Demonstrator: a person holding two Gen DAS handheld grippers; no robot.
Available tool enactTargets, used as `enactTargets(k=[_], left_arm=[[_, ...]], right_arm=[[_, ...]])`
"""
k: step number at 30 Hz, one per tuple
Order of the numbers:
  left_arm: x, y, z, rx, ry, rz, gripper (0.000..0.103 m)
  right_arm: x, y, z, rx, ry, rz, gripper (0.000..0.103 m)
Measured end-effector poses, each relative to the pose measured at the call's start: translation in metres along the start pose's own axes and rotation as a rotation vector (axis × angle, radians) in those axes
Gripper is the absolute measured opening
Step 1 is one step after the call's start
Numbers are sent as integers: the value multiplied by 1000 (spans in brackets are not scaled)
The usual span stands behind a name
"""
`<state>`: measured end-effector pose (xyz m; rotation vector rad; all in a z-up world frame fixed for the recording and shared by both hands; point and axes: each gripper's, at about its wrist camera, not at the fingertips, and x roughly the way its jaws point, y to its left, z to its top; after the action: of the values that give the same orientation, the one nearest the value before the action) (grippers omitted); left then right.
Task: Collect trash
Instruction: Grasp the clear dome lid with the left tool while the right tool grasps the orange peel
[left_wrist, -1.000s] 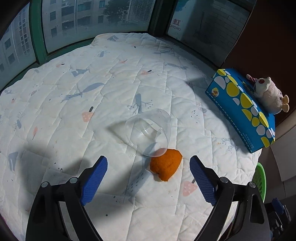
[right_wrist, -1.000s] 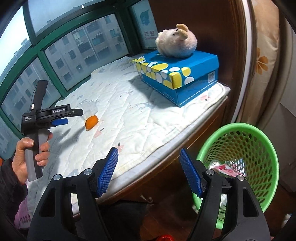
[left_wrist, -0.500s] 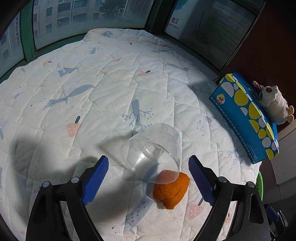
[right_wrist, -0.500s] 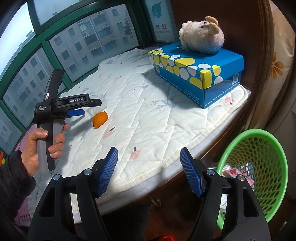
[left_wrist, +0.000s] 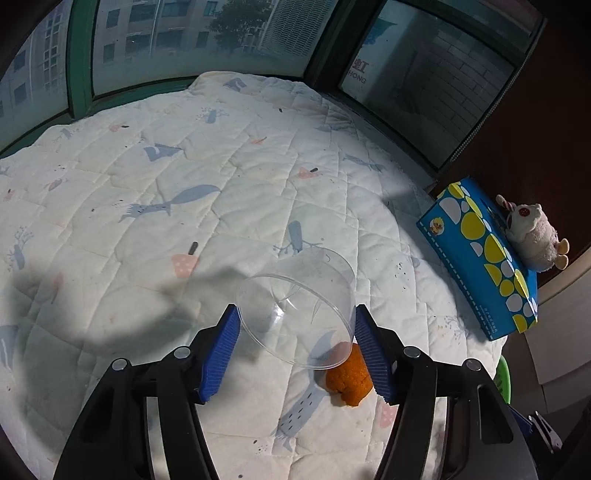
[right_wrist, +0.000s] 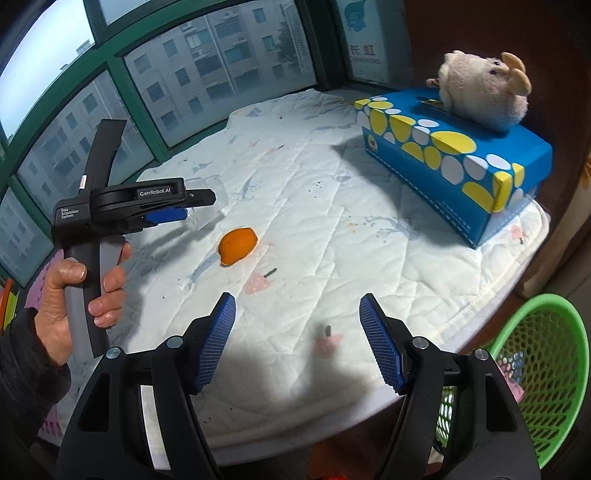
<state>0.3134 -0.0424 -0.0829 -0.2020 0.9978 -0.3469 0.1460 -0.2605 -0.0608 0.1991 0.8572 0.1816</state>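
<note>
The left gripper (left_wrist: 295, 347) is closing around the clear cup (left_wrist: 295, 306) lying tipped on the quilt (left_wrist: 221, 184) beside the orange peel (left_wrist: 349, 376), pads at its rim but seemingly not yet pressing, while the right gripper (right_wrist: 297, 339) is hanging half-open and empty; next, I judge, comes a gentle squeeze, then the basket (right_wrist: 546, 369).
</note>
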Motion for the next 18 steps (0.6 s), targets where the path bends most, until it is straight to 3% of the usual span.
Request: enactTargets(k=[4, 11, 18], left_arm=[[-22, 16, -2, -35, -19, 8, 61], [-54, 35, -16, -31, -44, 56, 61], [-75, 52, -28, -66, -56, 59, 61]], right_arm=[[18, 17, 11, -31, 13, 36, 69], [57, 44, 24, -66, 56, 77, 58], [92, 58, 33, -55, 96, 69, 53]])
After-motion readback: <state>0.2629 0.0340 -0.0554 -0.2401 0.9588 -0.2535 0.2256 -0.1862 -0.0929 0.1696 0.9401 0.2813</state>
